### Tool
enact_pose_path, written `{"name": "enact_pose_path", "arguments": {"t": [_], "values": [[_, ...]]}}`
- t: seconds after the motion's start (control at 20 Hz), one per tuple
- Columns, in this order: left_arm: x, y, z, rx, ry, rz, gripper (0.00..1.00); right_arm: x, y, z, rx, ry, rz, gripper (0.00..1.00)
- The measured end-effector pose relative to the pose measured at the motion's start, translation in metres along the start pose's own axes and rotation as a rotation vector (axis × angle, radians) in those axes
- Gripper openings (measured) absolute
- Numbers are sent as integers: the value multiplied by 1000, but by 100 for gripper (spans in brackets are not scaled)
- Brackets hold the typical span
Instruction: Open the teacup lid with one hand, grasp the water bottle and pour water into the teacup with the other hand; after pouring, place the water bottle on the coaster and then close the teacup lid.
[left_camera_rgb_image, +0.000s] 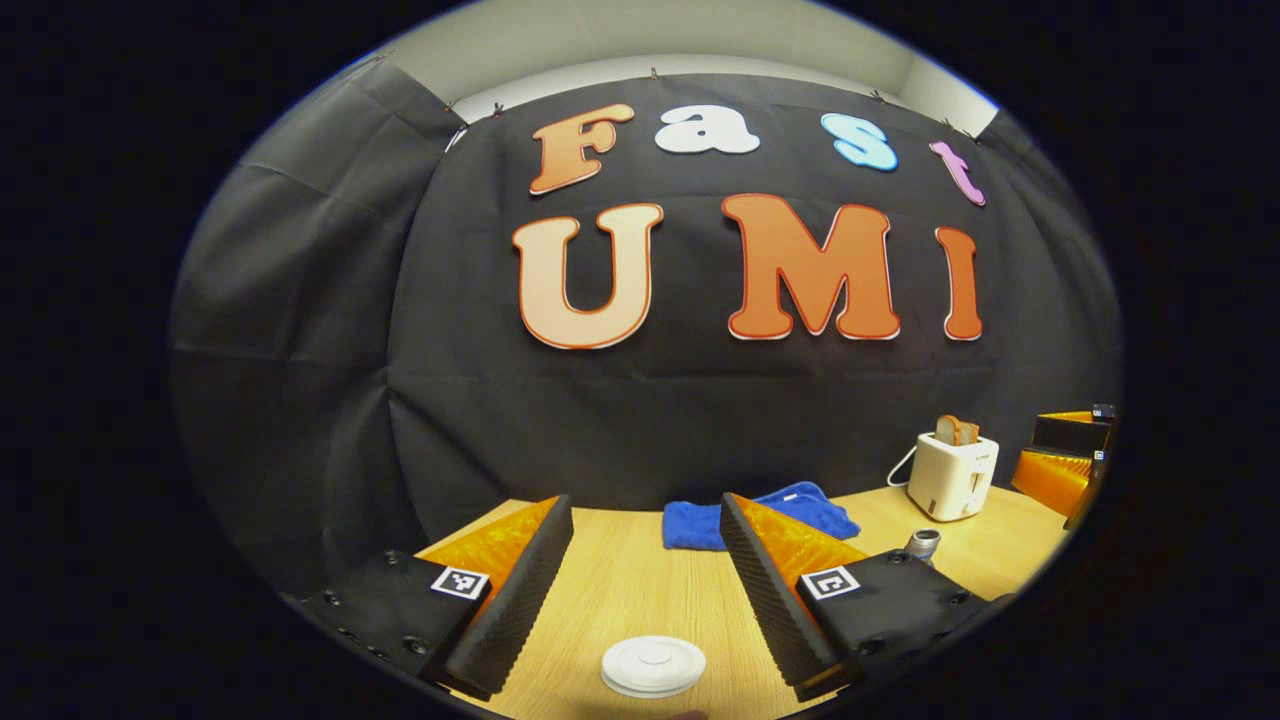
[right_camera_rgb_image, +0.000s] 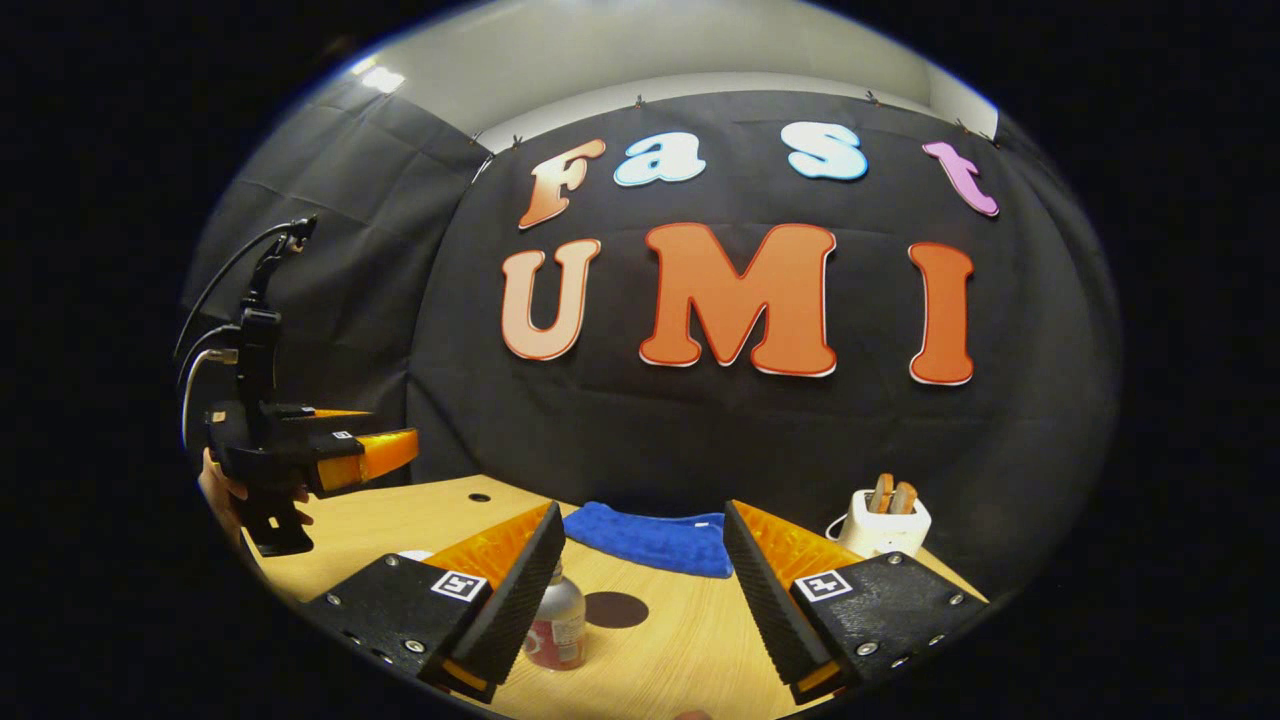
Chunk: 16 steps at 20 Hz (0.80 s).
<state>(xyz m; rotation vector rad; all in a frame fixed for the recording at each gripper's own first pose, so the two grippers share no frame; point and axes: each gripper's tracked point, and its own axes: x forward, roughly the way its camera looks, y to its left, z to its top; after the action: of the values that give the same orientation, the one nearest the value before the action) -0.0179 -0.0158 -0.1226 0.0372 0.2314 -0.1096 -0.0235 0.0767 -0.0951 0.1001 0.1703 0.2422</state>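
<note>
Left hand-held gripper (left_camera_rgb_image: 647, 590): fingers spread wide, nothing between them, held above the tabletop (left_camera_rgb_image: 640, 590). White lid (left_camera_rgb_image: 653, 666) lies low in the gap between the fingers, touching neither; whether a teacup sits under it I cannot tell. Bare wood runs ahead from the lid to the blue cloth (left_camera_rgb_image: 757, 514) at the far edge, against the wall. Ahead-right: toaster (left_camera_rgb_image: 952, 472) with bread in it, near the back edge. A bottle top (left_camera_rgb_image: 922, 544) peeks out just past the right finger. Right hand-held gripper (right_camera_rgb_image: 645, 590): fingers likewise wide apart, gripping nothing. Bottle (right_camera_rgb_image: 556, 625) stands upright just inside the left finger, close to it, contact unclear. Dark round coaster (right_camera_rgb_image: 615, 609) lies just beyond the bottle, toward the middle of the gap; open wood around it on the right. Cloth straight ahead, toaster ahead-right. Far left, the left hand-held gripper shows, held by a hand (right_camera_rgb_image: 222, 490) over the tabletop's left edge, well apart from the bottle.
</note>
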Motion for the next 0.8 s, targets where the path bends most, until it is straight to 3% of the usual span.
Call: {"name": "enact_pose_path", "arguments": {"t": [0.05,0.4,0.8], "values": [[2,-1,-11,2,17,-3,100,0,6,-13,3,31,16,96],[3,2,-66,10,131,-31,98,3,35,-61,-13,131,80,96],[6,-3,-131,15,281,-50,95,18,49,-110,-9,249,103,96]]}}
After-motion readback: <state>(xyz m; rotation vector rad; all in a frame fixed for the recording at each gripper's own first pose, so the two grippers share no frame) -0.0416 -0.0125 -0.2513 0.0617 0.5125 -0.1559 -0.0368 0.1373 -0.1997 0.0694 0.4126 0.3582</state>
